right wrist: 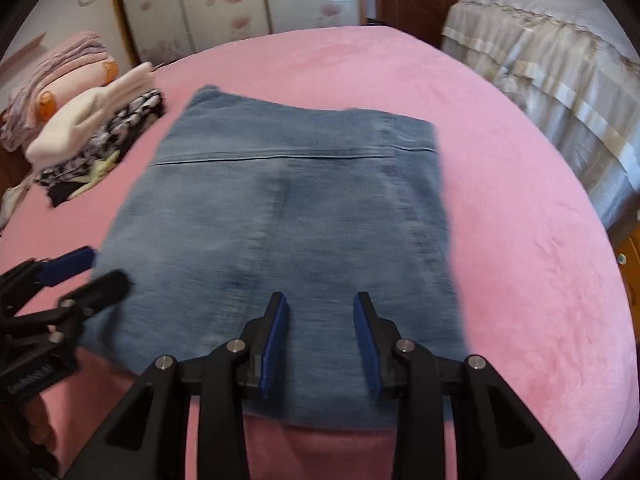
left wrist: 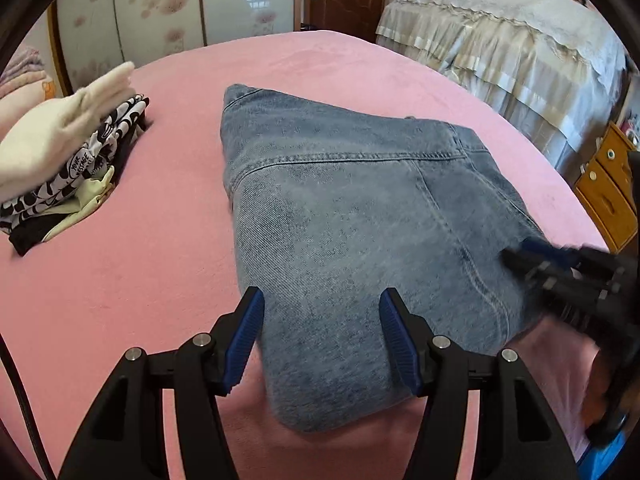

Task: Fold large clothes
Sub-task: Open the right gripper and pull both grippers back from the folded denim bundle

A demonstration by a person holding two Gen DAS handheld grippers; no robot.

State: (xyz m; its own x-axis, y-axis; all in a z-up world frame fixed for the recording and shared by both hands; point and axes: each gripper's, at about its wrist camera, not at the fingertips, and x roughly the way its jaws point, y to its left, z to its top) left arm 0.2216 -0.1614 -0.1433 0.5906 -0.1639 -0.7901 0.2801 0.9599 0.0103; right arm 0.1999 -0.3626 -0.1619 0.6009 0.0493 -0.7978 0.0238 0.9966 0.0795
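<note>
Folded blue jeans [left wrist: 352, 216] lie flat on the pink bed cover [left wrist: 160, 264], also shown in the right wrist view [right wrist: 288, 216]. My left gripper [left wrist: 322, 312] is open above the jeans' near left part, holding nothing. It shows at the left edge of the right wrist view [right wrist: 86, 270]. My right gripper [right wrist: 320, 312] is open over the jeans' near edge, holding nothing. It appears blurred at the right of the left wrist view [left wrist: 520, 252], by the jeans' right edge.
A stack of folded clothes [left wrist: 68, 168] lies on the bed at the left, also in the right wrist view [right wrist: 96, 136]. A second bed with a beige cover [left wrist: 512, 52] stands to the right. A wooden cabinet [left wrist: 608, 184] is at far right.
</note>
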